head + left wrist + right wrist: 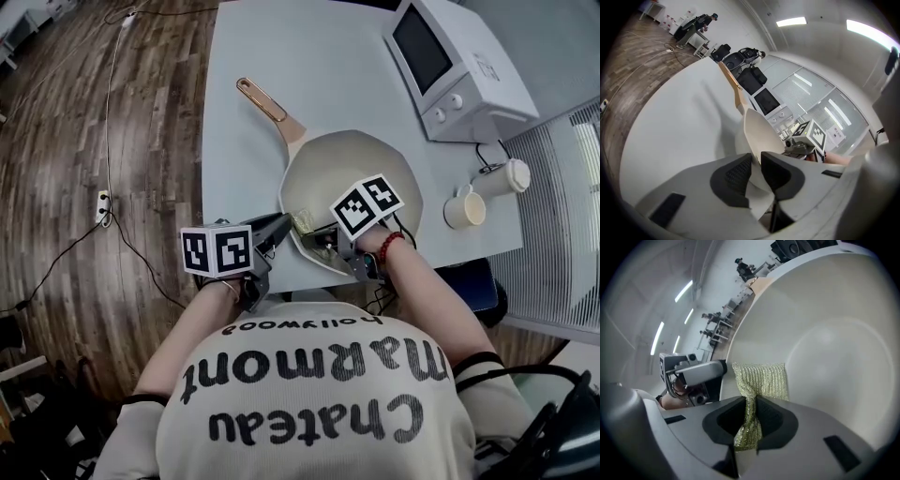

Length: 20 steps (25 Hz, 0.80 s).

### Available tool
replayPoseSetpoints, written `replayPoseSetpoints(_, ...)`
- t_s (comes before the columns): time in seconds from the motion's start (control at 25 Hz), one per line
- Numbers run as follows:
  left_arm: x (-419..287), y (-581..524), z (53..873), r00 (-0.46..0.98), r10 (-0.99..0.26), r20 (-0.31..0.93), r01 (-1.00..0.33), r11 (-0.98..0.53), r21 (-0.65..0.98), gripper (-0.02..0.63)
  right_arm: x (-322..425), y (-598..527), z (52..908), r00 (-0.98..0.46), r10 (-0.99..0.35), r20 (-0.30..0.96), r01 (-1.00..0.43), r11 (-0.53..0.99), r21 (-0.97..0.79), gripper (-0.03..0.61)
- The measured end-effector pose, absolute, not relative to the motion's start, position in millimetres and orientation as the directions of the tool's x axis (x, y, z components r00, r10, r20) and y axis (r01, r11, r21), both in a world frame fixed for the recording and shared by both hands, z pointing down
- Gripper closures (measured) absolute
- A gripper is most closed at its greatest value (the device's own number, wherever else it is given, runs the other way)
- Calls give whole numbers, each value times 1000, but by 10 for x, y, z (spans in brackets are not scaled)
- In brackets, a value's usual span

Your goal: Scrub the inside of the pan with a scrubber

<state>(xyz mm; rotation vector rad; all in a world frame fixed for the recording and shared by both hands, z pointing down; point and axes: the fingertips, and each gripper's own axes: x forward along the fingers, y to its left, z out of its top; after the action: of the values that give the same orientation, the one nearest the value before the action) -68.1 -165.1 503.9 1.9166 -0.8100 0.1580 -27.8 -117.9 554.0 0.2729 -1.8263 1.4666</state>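
Inspection was made at a pale grey table [234,94] standing on a wooden floor [84,131].

Right gripper [750,406]: jaws drawn together on the scrubber [761,378], a gold-green mesh pad. The pad was pinched near its middle, so the cloth bunched between the jaws and fanned out beyond them. The free end lay low on the near inner wall of the pan [356,164]; firm contact could not be confirmed.

Left gripper [757,161]: jaws clamped on the pan's near rim, with the thin cream wall passing between the pads.

Pan: seated on the table close to the near edge, with the handle [272,108] pointing away to the far left. The inside appeared clean and pale.

Surroundings: a microwave [459,66] stood at the far right, with a mug [464,208] and a cup [511,176] well clear of the work.

Assessment of handling:
- The scrubber was judged soft, light and easily crumpled. A hold on its near edge would leave more flat face for rubbing than the present one.
- The pan was judged stiff and moderately heavy, with a smooth coating likely to slide under pressure.
- The rim hold served to brace the pan.
- The handle would offer the surer purchase, but it lay beyond the nearer reach
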Motion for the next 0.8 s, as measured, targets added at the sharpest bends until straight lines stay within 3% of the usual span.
replayPoseSetpoints(0.6, -674, -1628, 5027, 777, -462, 428, -582, -269, 767, 551, 475, -948, 5796, -350, 374, 859, -699, 507, -505, 520)
replayPoseSetpoints(0.8, -685, -1662, 5040, 764, -482, 429, -593, -261, 762, 554, 894, -1022, 5862, -99, 343, 934, -692, 651, -312, 520)
